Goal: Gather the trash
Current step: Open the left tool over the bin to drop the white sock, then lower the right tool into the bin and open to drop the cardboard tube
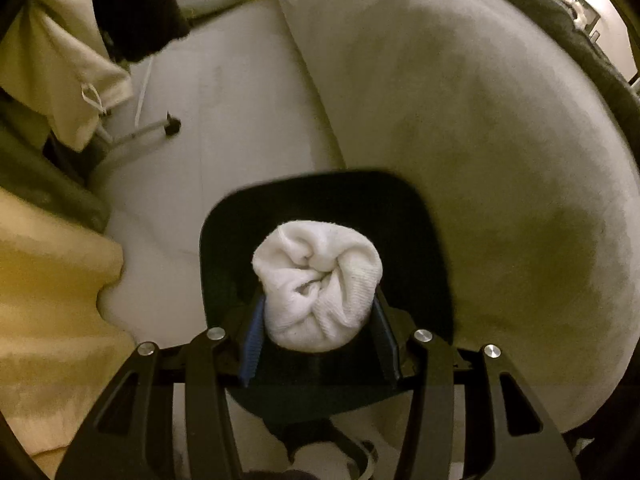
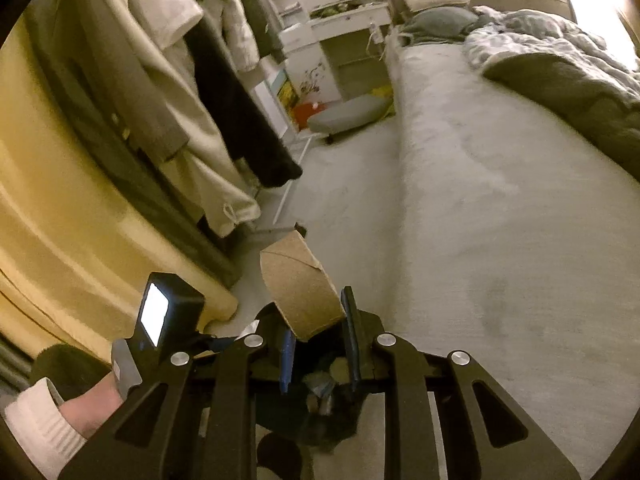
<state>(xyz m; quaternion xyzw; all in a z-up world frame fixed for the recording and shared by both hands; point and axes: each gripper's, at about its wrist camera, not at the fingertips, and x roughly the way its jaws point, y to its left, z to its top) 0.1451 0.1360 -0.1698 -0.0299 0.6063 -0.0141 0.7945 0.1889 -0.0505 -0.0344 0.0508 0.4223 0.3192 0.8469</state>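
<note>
In the left wrist view my left gripper (image 1: pixel 318 316) is shut on a crumpled white tissue wad (image 1: pixel 318 284), held right over the opening of a black trash bin (image 1: pixel 320 208) on the floor. In the right wrist view my right gripper (image 2: pixel 318 332) is shut on a brown cardboard tube (image 2: pixel 298 284), which tilts up and to the left from between the blue-padded fingers (image 2: pixel 350 328). The black bin (image 2: pixel 316 404) lies below the right gripper, with some trash showing inside.
A grey bed (image 2: pixel 480 168) fills the right side, with a rumpled duvet (image 2: pixel 560 60). Coats hang on a rack (image 2: pixel 180 100) at the left. A yellow blanket (image 1: pixel 48 300) lies left. The other hand-held device (image 2: pixel 160 320) and a sleeved hand (image 2: pixel 80 412) show at lower left.
</note>
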